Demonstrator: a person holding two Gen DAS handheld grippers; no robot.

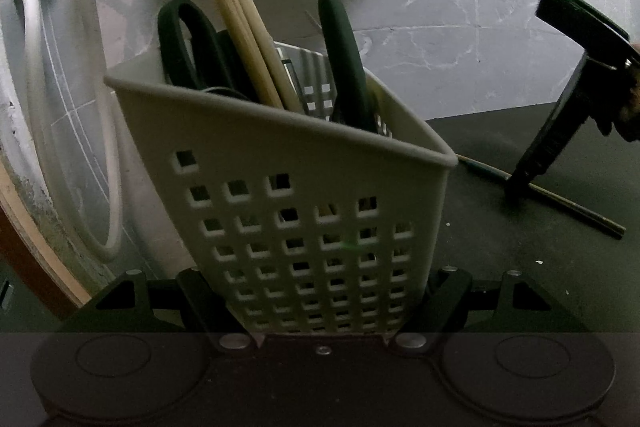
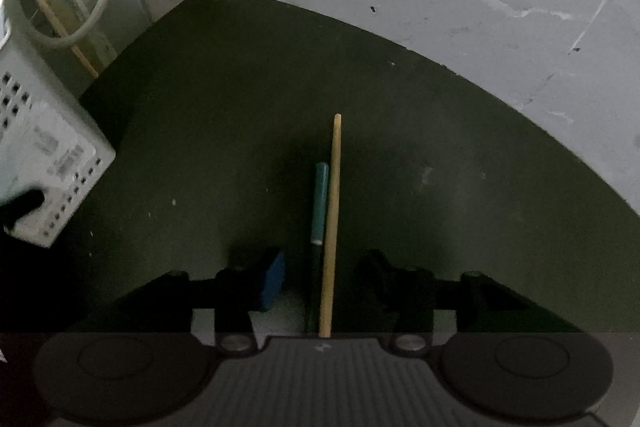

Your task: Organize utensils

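Pale grey perforated plastic caddy is clamped in my left gripper, both pads pressed on its lower side walls. It sits tilted near the left edge of the dark green mat, already loaded with black-handled scissors, pale wooden chopsticks and a dark green-handled utensil.

Right gripper points steeply down over the mat's middle, jaws apart and not pressing anything. Between them lie one loose wooden chopstick and, touching its left side, a teal-handled thin utensil, both flat on the mat. Blue-padded left finger stands clear of both.

Risks from here, as I read it:
- Two thin items side by side: closing now likely pinches both, or catches one and flicks the other away.
- Chopstick is round and low on the mat; pads could ride over it and it rolls out.
- Chopstick sits off-centre towards the right finger, so closing would shove it sideways first.
- Caddy is leaning; a careless drop-in could hit the scissors or bounce off the rim.
- Dim light, so I can't confirm what the teal item's far end is.
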